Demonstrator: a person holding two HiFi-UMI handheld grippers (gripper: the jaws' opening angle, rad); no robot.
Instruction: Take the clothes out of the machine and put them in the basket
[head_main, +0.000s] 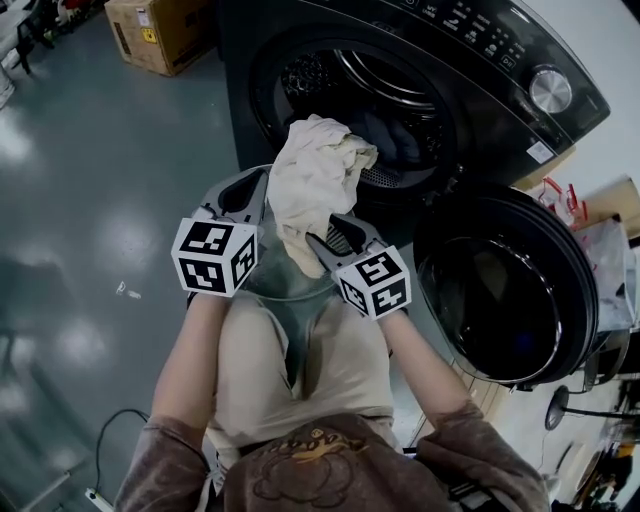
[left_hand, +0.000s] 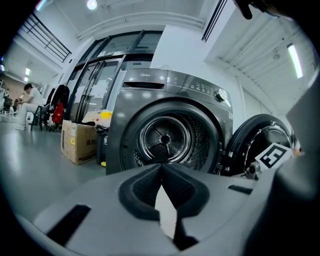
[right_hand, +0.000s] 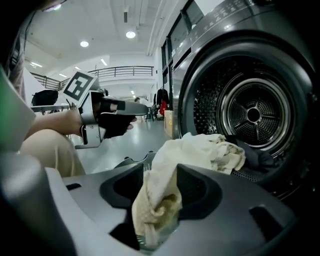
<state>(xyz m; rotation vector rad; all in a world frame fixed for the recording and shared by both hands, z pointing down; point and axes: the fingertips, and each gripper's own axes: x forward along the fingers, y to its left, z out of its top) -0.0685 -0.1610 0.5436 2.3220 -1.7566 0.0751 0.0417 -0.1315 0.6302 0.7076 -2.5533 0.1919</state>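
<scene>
In the head view we see the cream cloth (head_main: 312, 175) trailing from the machine's (head_main: 480, 60) drum mouth down between the left gripper (head_main: 250, 195) and the right gripper (head_main: 325, 232). In the left gripper view, its fingertips meet. In the right gripper view, the jaws stand apart, with the cloth's end hanging between them.

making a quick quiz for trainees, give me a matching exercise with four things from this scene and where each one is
1 cream cloth
2 washer door
3 cardboard box
4 dark clothes

A on the floor beside the washer
B inside the drum
C between the jaws of the right gripper
D swung open

Pairs: 1-C, 2-D, 3-A, 4-B
</scene>
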